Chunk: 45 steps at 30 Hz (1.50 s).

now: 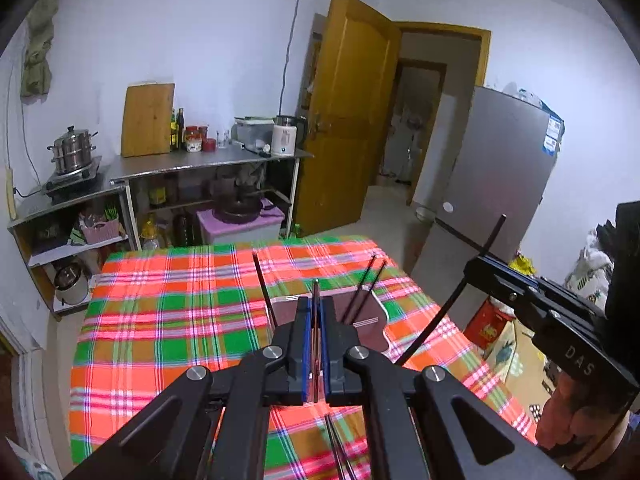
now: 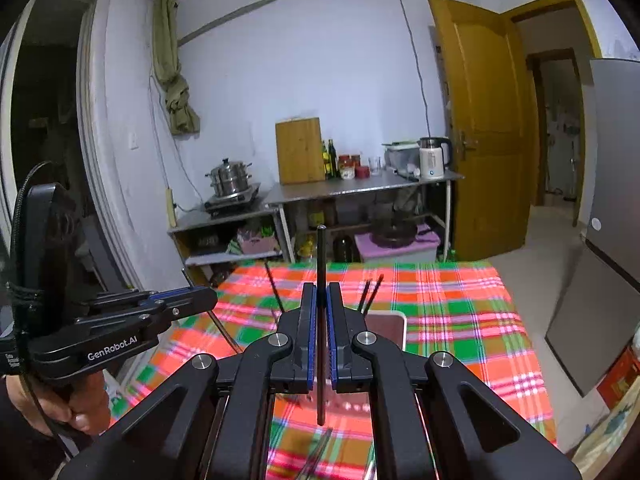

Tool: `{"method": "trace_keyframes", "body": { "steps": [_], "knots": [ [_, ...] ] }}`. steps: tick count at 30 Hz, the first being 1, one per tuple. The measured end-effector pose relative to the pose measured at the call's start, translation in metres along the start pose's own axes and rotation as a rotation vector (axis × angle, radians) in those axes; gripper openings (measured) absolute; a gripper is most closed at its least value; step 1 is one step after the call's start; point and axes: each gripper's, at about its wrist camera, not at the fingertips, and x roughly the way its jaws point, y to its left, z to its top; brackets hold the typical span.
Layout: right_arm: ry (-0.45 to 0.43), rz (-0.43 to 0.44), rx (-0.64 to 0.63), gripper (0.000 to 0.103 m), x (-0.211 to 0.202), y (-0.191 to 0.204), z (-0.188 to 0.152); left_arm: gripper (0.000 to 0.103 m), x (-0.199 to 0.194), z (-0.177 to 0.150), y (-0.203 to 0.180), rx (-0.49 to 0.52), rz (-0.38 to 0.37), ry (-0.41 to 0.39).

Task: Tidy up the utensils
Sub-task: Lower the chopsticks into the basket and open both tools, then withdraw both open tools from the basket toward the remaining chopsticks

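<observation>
My left claw (image 1: 316, 320) pinches a brown chopstick (image 1: 316, 300). My right claw (image 2: 321, 320) pinches a black chopstick (image 2: 320, 264), standing upright. The holder (image 2: 386, 330) sits on the counter (image 2: 460, 320) just ahead and below, sticks (image 2: 370, 288) already inside.

Both grippers, the left gripper (image 1: 316, 312) and right gripper (image 2: 320, 312), are matte black with blue-lined jaws and silver pivot screws; white "GenRobot.AI" lettering marks the left one's side.
</observation>
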Motion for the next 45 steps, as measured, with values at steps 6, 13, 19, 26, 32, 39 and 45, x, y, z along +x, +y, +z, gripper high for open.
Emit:
{"method": "trace_keyframes", "body": {
  "steps": [6, 13, 19, 26, 32, 39, 45],
  "knots": [
    [-0.027, -0.001, 0.018, 0.005, 0.014, -0.006, 0.017, 0.004, 0.017, 0.018, 0.004, 0.003, 0.013, -0.013],
    [-0.042, 0.008, 0.041, 0.005, 0.032, -0.012, 0.025, 0.004, 0.042, 0.026, 0.014, -0.017, 0.026, -0.019],
    [-0.015, 0.009, 0.045, 0.005, 0.051, -0.016, 0.016, 0.004, 0.067, 0.013, 0.025, -0.04, 0.032, 0.013],
    [0.054, 0.009, 0.05, 0.005, 0.073, -0.02, -0.005, 0.004, 0.091, -0.006, 0.035, -0.06, 0.029, 0.065],
    [0.103, 0.011, 0.066, 0.005, 0.085, -0.026, -0.017, 0.004, 0.1, -0.018, 0.04, -0.064, 0.032, 0.09],
    [0.132, 0.011, 0.065, 0.006, 0.089, -0.027, -0.021, 0.006, 0.099, -0.023, 0.042, -0.075, 0.042, 0.096],
    [0.112, 0.007, 0.063, 0.01, 0.079, -0.028, -0.018, 0.006, 0.081, -0.022, 0.038, -0.071, 0.044, 0.062]
  ]
}}
